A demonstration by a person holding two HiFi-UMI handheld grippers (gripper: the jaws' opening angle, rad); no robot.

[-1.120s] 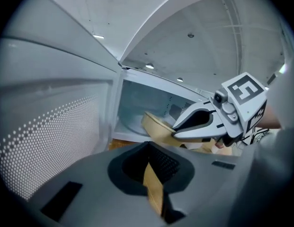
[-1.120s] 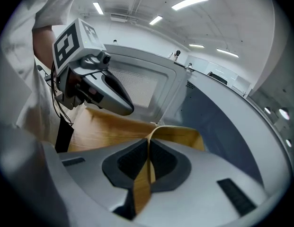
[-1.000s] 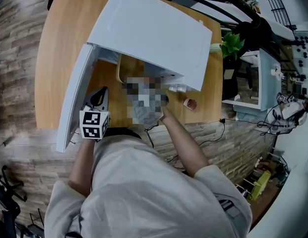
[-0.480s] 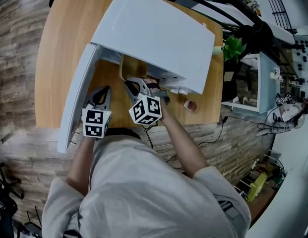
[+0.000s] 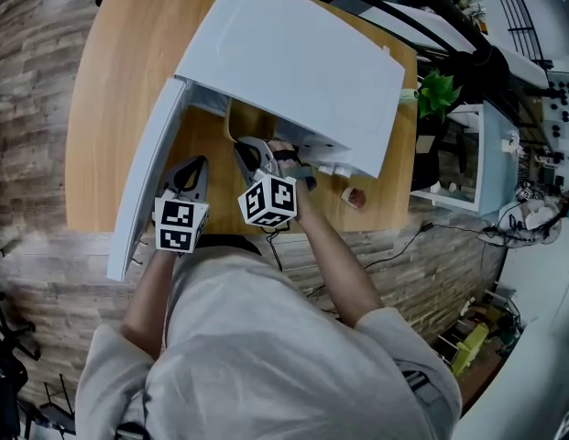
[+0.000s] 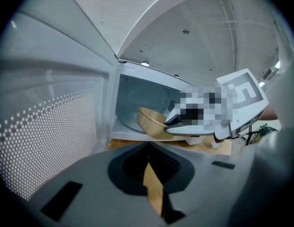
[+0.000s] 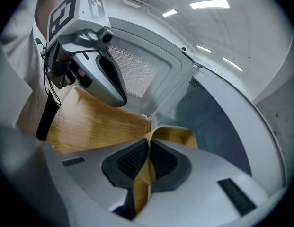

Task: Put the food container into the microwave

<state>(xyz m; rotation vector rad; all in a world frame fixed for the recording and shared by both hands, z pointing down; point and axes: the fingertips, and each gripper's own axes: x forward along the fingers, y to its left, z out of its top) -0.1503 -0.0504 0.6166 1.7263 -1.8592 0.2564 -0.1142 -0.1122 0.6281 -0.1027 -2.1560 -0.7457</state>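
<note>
A white microwave [image 5: 293, 62] stands on the wooden table [image 5: 101, 81] with its door [image 5: 147, 172] swung open to the left. The tan food container [image 5: 231, 126] sits at the mouth of the cavity, over the glass turntable [image 6: 125, 112]. My right gripper [image 5: 252, 154] is shut on the container's near rim [image 7: 177, 136], which is pinched and folded between the pads. My left gripper [image 5: 188, 168] hovers beside the inside of the door, jaws together and holding nothing. Its own view shows the container [image 6: 149, 122] with the right gripper [image 6: 184, 126] on it.
The perforated inner face of the door [image 6: 47, 131] is close on the left. A small reddish object [image 5: 355, 196] lies on the table right of the microwave. A potted plant [image 5: 437, 94] and a white cabinet [image 5: 486, 154] stand beyond the table's right edge.
The right gripper with the container has edged slightly further toward the cavity. The left gripper stays by the door, almost unmoved.
</note>
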